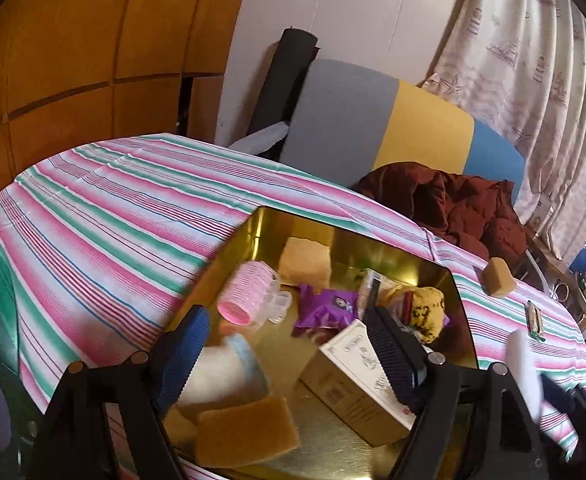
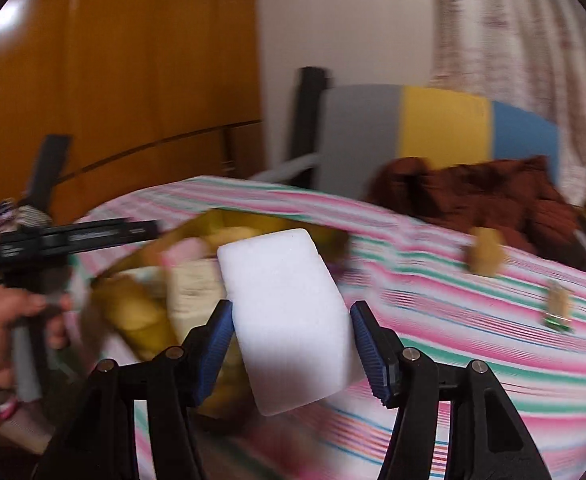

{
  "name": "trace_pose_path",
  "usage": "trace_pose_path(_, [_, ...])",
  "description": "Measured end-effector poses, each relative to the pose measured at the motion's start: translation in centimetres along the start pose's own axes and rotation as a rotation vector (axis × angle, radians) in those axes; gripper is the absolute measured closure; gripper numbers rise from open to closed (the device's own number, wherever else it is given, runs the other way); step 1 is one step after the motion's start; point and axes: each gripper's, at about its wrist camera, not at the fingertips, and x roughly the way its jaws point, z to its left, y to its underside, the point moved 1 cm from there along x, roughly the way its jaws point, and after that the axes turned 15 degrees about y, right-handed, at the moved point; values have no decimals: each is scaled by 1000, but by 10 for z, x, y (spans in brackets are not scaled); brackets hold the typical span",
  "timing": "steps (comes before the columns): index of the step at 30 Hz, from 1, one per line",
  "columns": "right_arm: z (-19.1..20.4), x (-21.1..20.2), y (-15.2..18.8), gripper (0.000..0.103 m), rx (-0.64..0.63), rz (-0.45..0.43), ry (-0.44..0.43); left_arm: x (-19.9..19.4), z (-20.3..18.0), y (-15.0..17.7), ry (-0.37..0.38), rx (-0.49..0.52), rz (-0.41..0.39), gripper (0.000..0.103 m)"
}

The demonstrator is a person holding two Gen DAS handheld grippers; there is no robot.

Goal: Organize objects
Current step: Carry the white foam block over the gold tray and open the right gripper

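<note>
Most of the loose things already lie in the gold tray (image 1: 261,224) just ahead of the left gripper (image 1: 285,344), whose jaws stand apart with nothing between them: a white box (image 1: 357,376), tan sponges (image 1: 249,432), a pink roller (image 1: 249,292) and a purple packet (image 1: 325,306). Clamped in the right gripper (image 2: 289,344), a white foam block (image 2: 285,312) hangs between its pads, the tray beyond and to its left. Left out on the striped cloth (image 1: 105,208), far to the right of the left gripper, are a tan sponge block (image 1: 498,277) and a small green packet (image 1: 534,320).
</note>
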Motion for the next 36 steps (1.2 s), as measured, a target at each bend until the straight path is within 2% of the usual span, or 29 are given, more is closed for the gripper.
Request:
trace_pose_path(3, [32, 11, -7, 42, -30, 60, -150, -7, 10, -4, -34, -7, -15, 21])
trace_pose_path(6, [55, 28, -9, 42, -44, 152, -258, -15, 20, -8, -75, -18, -41, 21])
trace_pose_path(10, [75, 58, -5, 42, -70, 270, -295, -21, 24, -10, -74, -9, -50, 21])
trace_pose_path(13, [76, 81, -5, 42, -13, 342, -329, -25, 21, -10, -67, 5, -56, 21])
trace_pose_path(16, [77, 91, -4, 39, -12, 354, -316, -25, 15, -11, -66, 26, -60, 21])
trace_pose_path(18, [80, 96, -5, 38, -50, 346, -253, -25, 11, -12, -63, 37, -61, 21])
trace_pose_path(20, [78, 97, -6, 30, -51, 334, -239, -25, 10, -12, -58, 37, -59, 21])
trace_pose_path(23, [67, 86, -7, 15, 6, 300, -280, -24, 6, -12, -53, 33, -58, 21])
trace_pose_path(29, [47, 60, -7, 15, 67, 236, -260, -14, -8, -4, -28, 33, -22, 21])
trace_pose_path(36, [1, 48, 0, 15, 191, 206, -134, -2, -40, 9, 17, 91, 35, 21])
